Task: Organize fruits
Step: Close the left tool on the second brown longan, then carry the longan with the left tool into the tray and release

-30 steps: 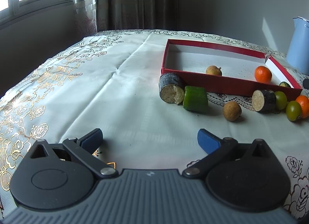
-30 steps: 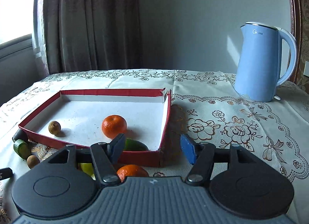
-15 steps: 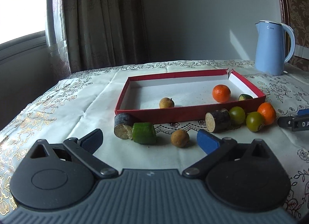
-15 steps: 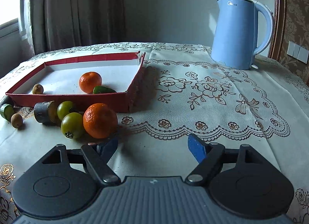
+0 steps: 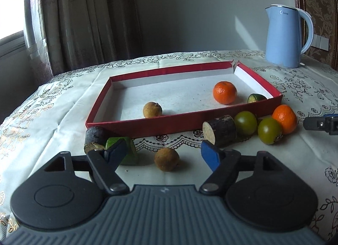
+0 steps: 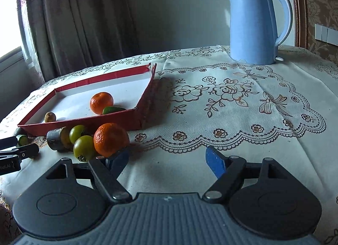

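A counter [image 5: 63, 105] draped in a cream floral tablecloth carries everything. At its far right corner stands a light blue electric kettle [image 6: 256, 25], well apart from the fruit. A shallow red box lid [image 5: 147, 125] with a white floor lies left of centre. Inside it are a mandarin [image 5: 224, 92], a longan [image 5: 152, 110] and, against the right wall, a green cut piece [image 5: 256, 97] that is partly hidden.

The left gripper [image 5: 164, 153] hangs low over the cloth with its blue fingers [image 5: 209, 156] spread wide apart, grasping nothing. The right gripper [image 6: 168, 157] is likewise released, its fingers [image 6: 215, 161] wide and empty, the left one just beside a second mandarin [image 6: 111, 139].

In front of the lid's near wall, outside it, lie a dark-skinned sugarcane piece [image 5: 220, 129], two green tomatoes touching each other [image 5: 246, 122] [image 5: 270, 130] and that second mandarin next to them. Farther left another dark sugarcane piece [image 5: 95, 137] touches a green cucumber chunk [image 5: 132, 149], partly behind the left finger. A second longan [image 5: 166, 159] sits between the left gripper's fingers, touching neither
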`<state>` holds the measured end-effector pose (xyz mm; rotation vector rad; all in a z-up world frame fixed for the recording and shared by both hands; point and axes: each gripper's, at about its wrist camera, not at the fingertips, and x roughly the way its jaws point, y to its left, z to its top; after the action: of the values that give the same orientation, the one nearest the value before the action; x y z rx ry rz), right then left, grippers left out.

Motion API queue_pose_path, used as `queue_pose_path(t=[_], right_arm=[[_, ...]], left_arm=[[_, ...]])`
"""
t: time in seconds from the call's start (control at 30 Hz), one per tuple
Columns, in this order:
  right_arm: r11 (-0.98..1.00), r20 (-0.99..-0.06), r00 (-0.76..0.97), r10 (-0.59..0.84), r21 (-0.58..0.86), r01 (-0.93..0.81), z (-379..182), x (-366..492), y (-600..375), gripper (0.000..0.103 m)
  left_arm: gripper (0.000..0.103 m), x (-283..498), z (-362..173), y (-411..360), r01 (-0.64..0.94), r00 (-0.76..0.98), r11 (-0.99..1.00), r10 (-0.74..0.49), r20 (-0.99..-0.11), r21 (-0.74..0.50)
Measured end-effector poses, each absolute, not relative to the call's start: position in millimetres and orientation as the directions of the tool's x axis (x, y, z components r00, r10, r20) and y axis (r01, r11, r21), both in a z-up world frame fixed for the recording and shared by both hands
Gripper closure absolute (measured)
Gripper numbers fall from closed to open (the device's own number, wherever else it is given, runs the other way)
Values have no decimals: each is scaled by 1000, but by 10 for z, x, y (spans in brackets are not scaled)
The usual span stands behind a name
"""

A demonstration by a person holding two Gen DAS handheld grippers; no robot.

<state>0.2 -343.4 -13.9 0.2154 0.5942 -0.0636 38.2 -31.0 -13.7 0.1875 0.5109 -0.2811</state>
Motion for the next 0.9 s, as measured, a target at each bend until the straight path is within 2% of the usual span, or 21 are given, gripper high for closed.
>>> queue_pose_path(t=[0.07,0.1,0.17,0.37,0.53,0.63,0.67,0.77,0.9], right_arm=[[970,-559,829,17,209,121,-147,1,-3471,23],[968,-559,829,25,222,120,-151,0,-3488,23],[963,-558,829,35,240,121,-156,1,-3515,23],[961,-553,832,46,253,115,-160,2,-3525,23],[960,-554,831,48,256,115,-162,0,-3531,23],[960,-553,831,49,257,115,-164,1,-3531,23],[960,-553,832,49,257,115,-164,1,-3532,23],[960,-554,831,48,256,115,-165,1,-3533,23],[960,-554,831,48,255,115,-166,3,-3530,23]], left_arm=[[32,373,-125,-306,311,835,944,-219,-505,106],[38,364,-118,-294,316,835,944,-226,-503,101],[43,325,-84,-248,339,823,939,-264,-503,62],[43,271,-139,-309,382,811,920,-290,-509,86],[49,361,-225,-343,388,786,918,-287,-548,77],[60,410,-244,-301,378,775,925,-289,-562,47],[69,416,-241,-292,371,778,927,-283,-560,47],[79,436,-240,-258,367,774,930,-289,-563,27],[79,432,-233,-251,361,776,932,-287,-562,24]])
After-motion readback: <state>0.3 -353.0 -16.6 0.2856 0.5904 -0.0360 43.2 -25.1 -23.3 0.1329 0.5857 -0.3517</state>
